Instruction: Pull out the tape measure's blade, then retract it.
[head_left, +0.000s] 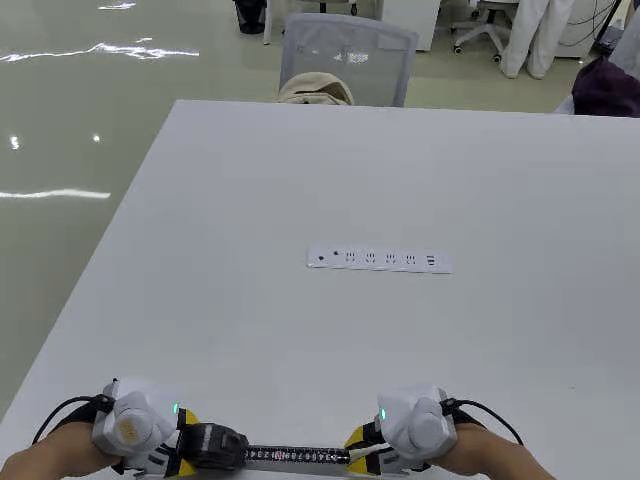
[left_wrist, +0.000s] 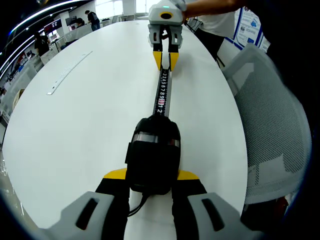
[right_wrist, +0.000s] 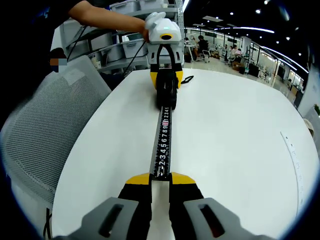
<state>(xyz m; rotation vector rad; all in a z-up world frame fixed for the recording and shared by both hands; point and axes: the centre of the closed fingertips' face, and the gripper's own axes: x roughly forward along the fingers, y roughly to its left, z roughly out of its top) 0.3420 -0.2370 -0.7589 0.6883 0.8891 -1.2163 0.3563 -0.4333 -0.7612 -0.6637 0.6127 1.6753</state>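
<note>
Left gripper (left_wrist: 152, 176): jaws are clamping the black tape measure case (left_wrist: 153, 150), bottom centre of the left gripper view.
Right gripper (right_wrist: 160, 179): jaws are pinching the blade (right_wrist: 163, 142) tip, bottom centre of the right gripper view.
Span: the blade is stretching straight between them over the white desk (head_left: 400, 170), along the head view's bottom edge.

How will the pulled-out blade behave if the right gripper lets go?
The blade looks straight and taut, so probably stiff over this short span. Released by the right gripper, it would likely snap back into the case.
</note>
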